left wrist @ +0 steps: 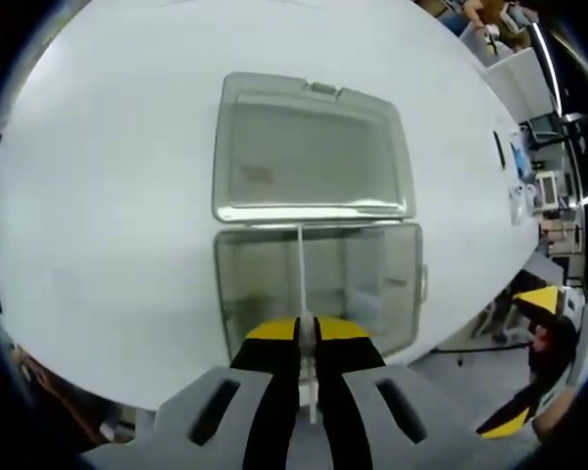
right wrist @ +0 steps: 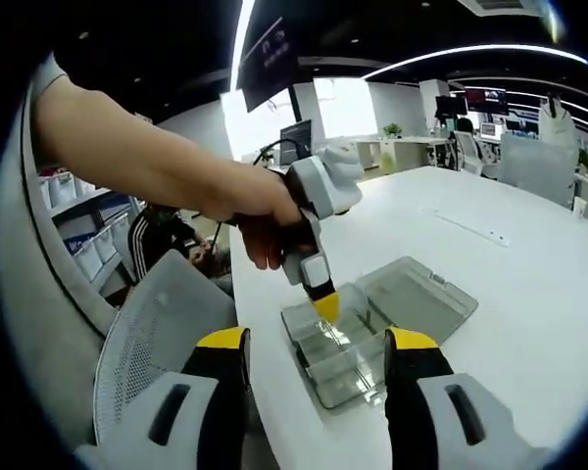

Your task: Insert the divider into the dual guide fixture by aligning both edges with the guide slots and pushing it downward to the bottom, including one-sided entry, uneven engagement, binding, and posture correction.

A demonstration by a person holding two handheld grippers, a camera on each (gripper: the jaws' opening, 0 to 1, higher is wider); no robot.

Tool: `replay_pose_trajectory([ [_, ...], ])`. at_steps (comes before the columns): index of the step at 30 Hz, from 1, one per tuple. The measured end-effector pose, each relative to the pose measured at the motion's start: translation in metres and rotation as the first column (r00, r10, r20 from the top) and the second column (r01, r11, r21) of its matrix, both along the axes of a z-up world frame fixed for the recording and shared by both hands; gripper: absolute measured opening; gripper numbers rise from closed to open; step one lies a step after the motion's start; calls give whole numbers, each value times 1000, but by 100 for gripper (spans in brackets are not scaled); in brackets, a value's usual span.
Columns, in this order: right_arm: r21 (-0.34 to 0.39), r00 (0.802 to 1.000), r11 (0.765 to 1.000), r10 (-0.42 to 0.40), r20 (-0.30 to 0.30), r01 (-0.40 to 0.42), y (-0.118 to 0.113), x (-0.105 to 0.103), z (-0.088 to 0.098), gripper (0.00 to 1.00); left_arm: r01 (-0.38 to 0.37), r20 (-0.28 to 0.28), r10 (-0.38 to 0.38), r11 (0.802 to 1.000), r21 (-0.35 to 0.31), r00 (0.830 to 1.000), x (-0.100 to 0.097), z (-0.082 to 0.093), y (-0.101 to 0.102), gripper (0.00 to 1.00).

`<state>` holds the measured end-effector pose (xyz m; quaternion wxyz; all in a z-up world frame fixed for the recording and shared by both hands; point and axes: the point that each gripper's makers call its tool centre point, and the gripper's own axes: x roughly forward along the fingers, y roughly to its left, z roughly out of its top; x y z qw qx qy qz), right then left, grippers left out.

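The left gripper [left wrist: 308,338] pinches the thin white plastic divider [left wrist: 301,279] edge-on over the clear plastic compartment box [left wrist: 392,284] on the white bench [left wrist: 98,196]. The right gripper [right wrist: 317,354] hangs wide and empty. If one edge enters its slot first, the divider could cock and bind.

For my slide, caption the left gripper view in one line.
Left gripper, shut on a thin white divider, holds it over the open clear box on the white table.
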<state>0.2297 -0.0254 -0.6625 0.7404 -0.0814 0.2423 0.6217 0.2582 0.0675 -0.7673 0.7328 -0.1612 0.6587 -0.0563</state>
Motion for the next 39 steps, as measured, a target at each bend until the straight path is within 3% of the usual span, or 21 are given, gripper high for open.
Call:
replay_pose_trajectory([
  [39,2,1000,1000,-4,-13,4,2,6,-2,51,43,-16,-43,998,35,999,-1,-9,2,2],
])
